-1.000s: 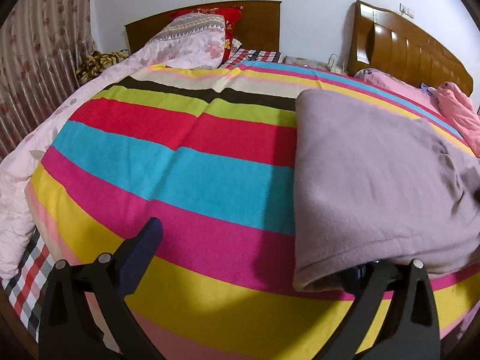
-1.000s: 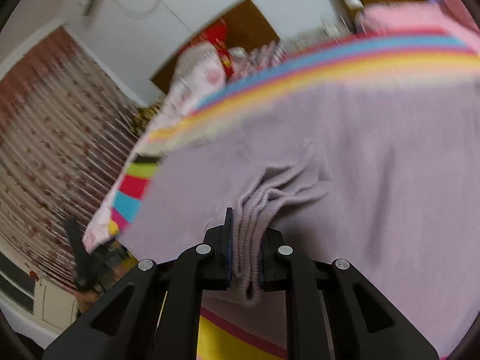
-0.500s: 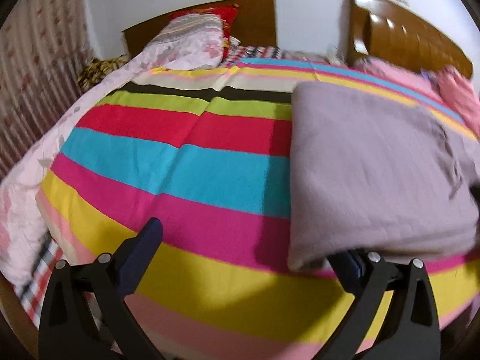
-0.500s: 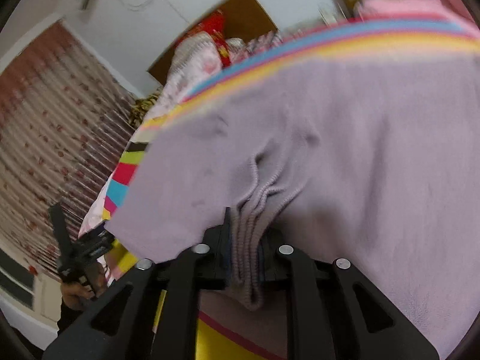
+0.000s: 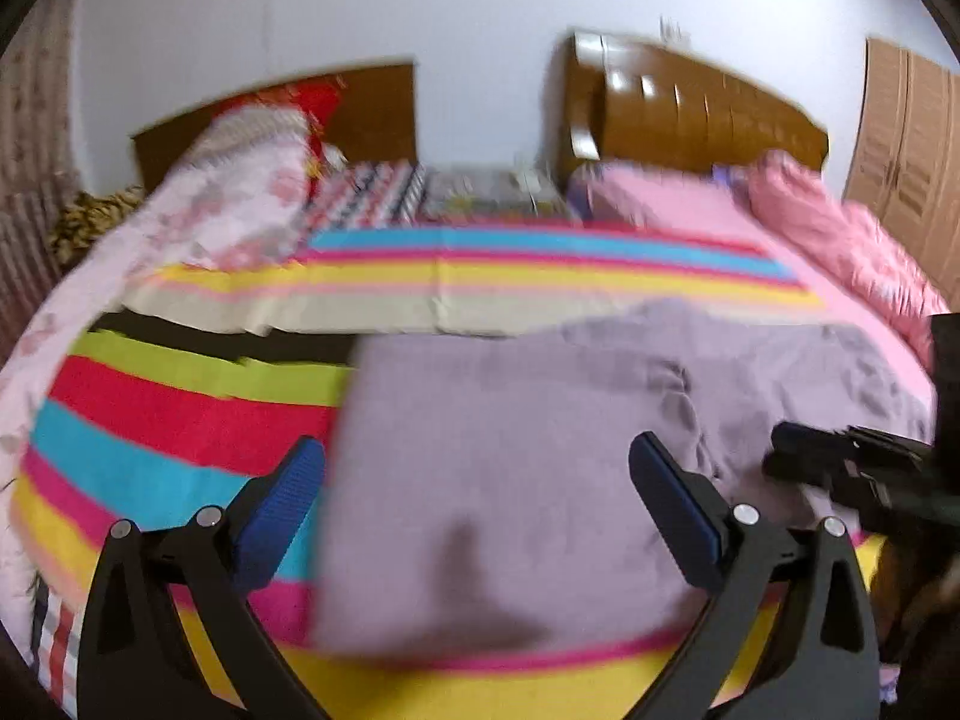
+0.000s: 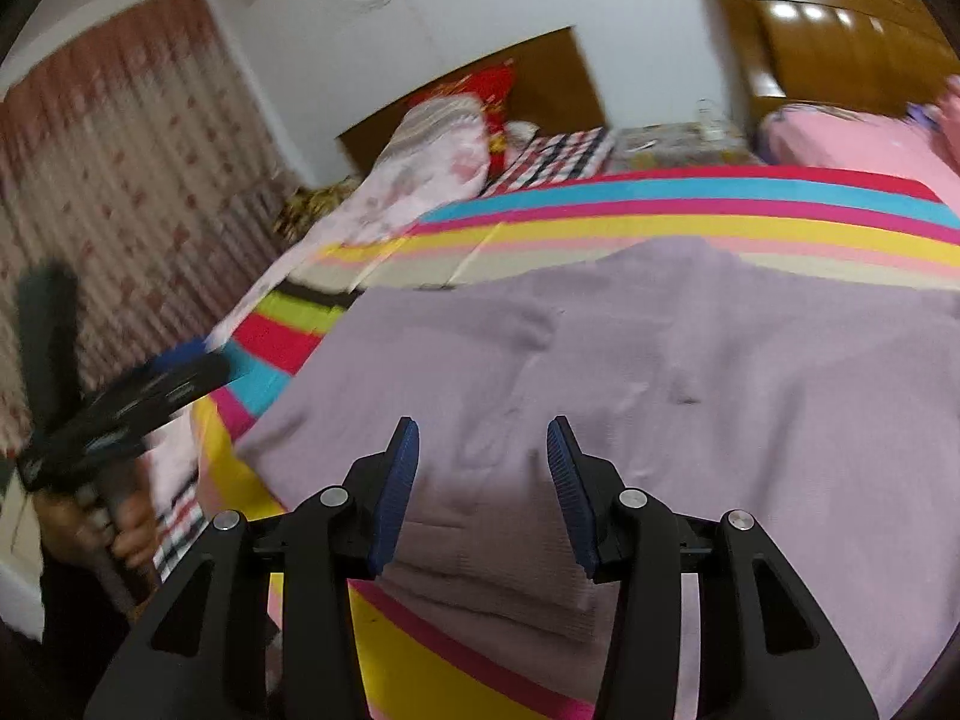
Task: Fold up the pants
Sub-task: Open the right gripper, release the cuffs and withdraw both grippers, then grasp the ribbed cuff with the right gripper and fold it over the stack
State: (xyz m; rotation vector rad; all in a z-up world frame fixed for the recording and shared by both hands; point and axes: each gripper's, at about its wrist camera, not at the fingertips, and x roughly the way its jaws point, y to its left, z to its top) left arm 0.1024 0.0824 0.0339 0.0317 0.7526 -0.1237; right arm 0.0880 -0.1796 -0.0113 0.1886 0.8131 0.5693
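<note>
Lilac pants [image 6: 600, 372] lie folded flat on the striped blanket [image 5: 180, 420], our right gripper [image 6: 483, 474] has just been opening with nothing pinched, left gripper [image 5: 474, 504] gapes wide and empty; next we regrip an edge for another fold.

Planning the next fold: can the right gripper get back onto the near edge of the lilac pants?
Probably yes. The right gripper is open just above the pants, nothing between.

Folded mauve pants [image 6: 660, 396] lie flat on the bed's striped blanket [image 5: 480, 276].
</note>
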